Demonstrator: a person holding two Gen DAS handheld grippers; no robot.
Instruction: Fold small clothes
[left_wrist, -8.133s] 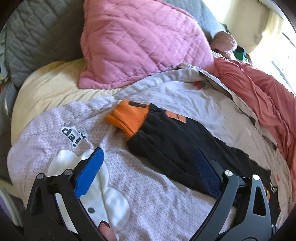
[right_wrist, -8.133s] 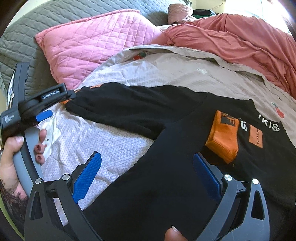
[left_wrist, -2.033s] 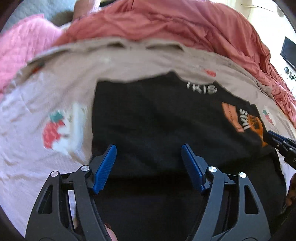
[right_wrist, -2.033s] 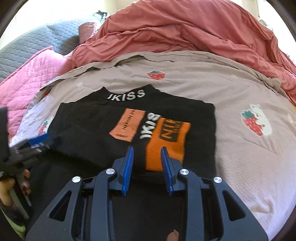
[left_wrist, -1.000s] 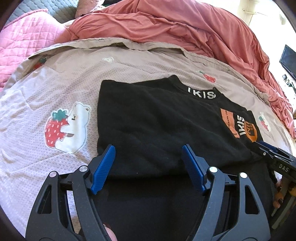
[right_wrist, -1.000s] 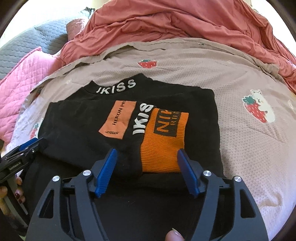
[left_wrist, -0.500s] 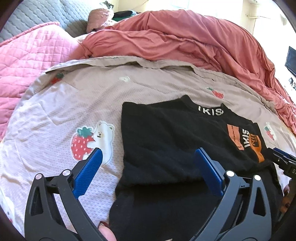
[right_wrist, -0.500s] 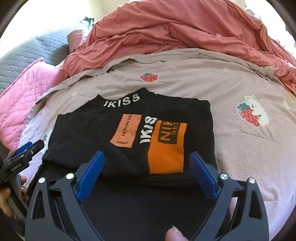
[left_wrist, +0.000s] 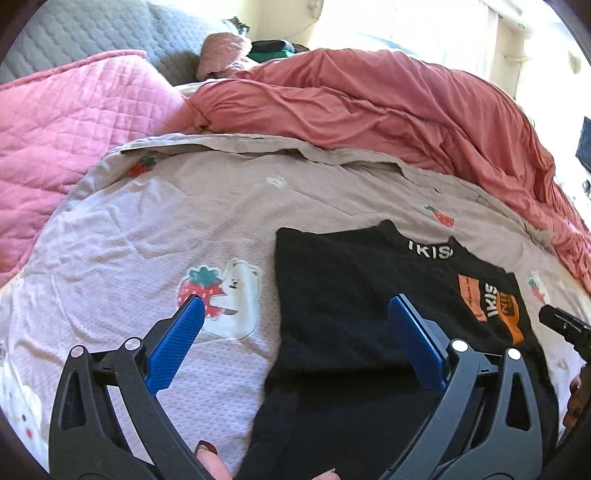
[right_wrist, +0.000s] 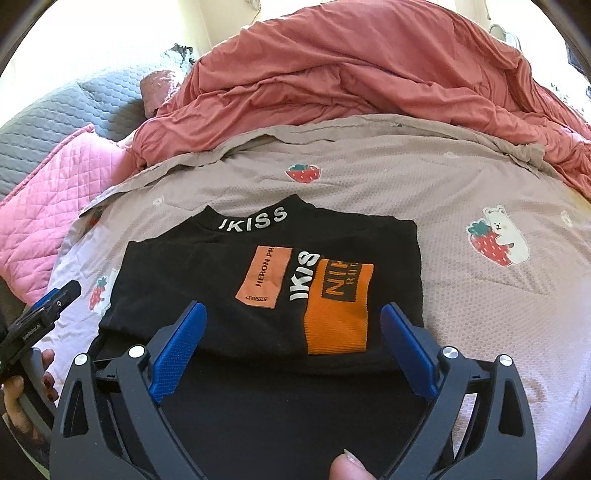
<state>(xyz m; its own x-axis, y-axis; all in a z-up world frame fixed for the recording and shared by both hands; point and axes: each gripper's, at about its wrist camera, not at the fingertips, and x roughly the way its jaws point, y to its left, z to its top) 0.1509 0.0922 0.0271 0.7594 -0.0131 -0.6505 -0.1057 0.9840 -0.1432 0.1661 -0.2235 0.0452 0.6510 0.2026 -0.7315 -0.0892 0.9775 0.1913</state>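
Note:
A black sweater (right_wrist: 177, 280) with white "IKISS" lettering lies folded on the mauve bedsheet (right_wrist: 461, 177), its sleeves laid across the chest and an orange cuff (right_wrist: 338, 314) on top. My right gripper (right_wrist: 293, 308) hovers above the sweater's near fold; its jaws are opening and hold nothing. My left gripper (left_wrist: 295, 302) stands wide open over the sweater's (left_wrist: 351, 295) left edge, one blue pad over the sheet, the other over the black cloth, gripping nothing. Each gripper shows at the edge of the other's view.
A salmon duvet (left_wrist: 369, 110) is bunched along the far side of the bed. A pink quilted pillow (left_wrist: 74, 129) and a grey quilted headboard (left_wrist: 74, 33) lie to the left. The sheet (left_wrist: 147, 221) carries strawberry-and-bear prints.
Both grippers' jaws have spread from partly open to wide and lifted back from the sweater. The left gripper's view has swung left, so the sweater sits further right.

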